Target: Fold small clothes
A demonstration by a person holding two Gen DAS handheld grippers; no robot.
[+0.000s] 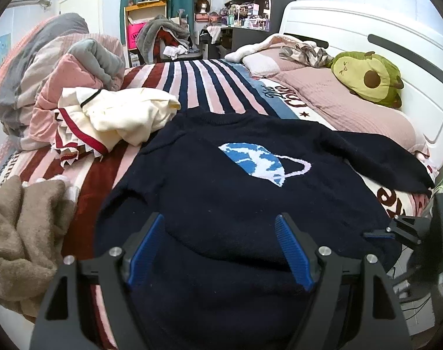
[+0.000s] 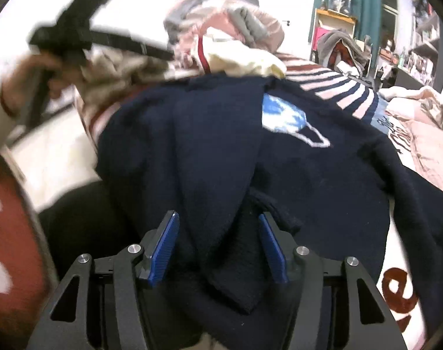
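A navy sweater (image 1: 221, 192) with a blue and white planet motif lies spread on the striped bed. My left gripper (image 1: 220, 224) is open, its blue pads wide apart over the sweater's near hem. In the right wrist view the sweater (image 2: 221, 151) lies bunched and folded over. My right gripper (image 2: 218, 221) is open, with a fold of the navy fabric lying between its blue pads (image 2: 163, 248). The right gripper also shows at the right edge of the left wrist view (image 1: 379, 235). The left gripper shows blurred at the top left of the right wrist view (image 2: 64, 40).
A cream garment with red trim (image 1: 116, 116) and a tan cloth (image 1: 26, 233) lie to the left. A rolled quilt (image 1: 55, 67) is behind them. Pink pillows (image 1: 338, 105) and an avocado plush (image 1: 370, 78) sit by the white headboard on the right.
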